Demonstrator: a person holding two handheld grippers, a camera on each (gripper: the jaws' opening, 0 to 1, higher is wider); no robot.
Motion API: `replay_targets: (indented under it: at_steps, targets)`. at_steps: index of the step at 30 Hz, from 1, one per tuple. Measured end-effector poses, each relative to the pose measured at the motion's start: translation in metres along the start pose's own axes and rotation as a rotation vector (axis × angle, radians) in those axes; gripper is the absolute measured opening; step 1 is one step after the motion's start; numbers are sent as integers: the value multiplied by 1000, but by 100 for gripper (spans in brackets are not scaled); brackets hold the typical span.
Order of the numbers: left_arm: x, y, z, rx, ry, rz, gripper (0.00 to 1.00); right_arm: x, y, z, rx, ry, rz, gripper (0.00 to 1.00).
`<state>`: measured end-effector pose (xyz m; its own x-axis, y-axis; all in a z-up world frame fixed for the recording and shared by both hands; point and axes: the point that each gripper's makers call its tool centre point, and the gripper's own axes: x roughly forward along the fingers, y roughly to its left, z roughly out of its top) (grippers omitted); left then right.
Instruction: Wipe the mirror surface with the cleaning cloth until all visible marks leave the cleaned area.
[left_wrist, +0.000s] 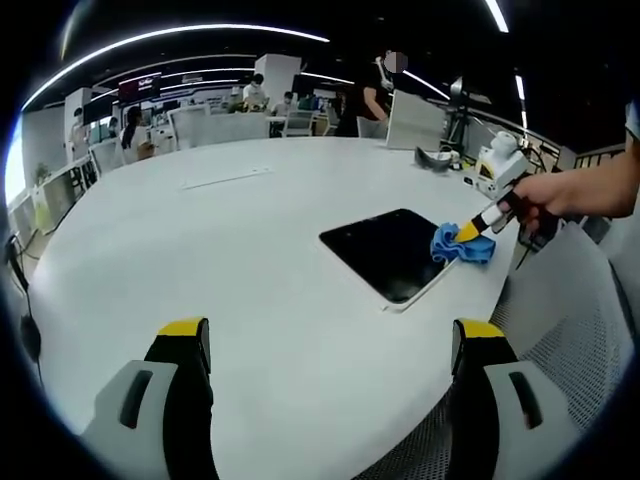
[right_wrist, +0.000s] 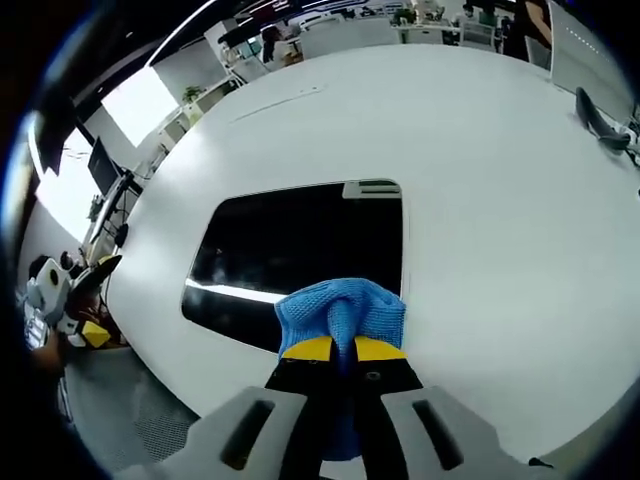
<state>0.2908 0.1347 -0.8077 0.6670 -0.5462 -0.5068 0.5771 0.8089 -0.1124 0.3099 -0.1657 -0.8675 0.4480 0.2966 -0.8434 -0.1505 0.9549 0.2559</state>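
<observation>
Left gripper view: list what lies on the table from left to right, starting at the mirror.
mirror → blue cloth → right gripper pinching the cloth → the person's hand holding that gripper

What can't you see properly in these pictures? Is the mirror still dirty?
- Marks on the mirror: too dark and reflective in the right gripper view, too small in the left gripper view.
- Mirror under the blue cloth: covered by the cloth, which the right gripper pinches.
- Grey object near the table edge: too blurred to name.
</observation>
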Motion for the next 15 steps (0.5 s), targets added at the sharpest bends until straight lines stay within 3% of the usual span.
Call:
replay_targets:
  at_steps: [15]
  targets:
    - [0, -1, 0, 0, 1, 3, 99, -3, -7, 0, 19, -9, -6, 0]
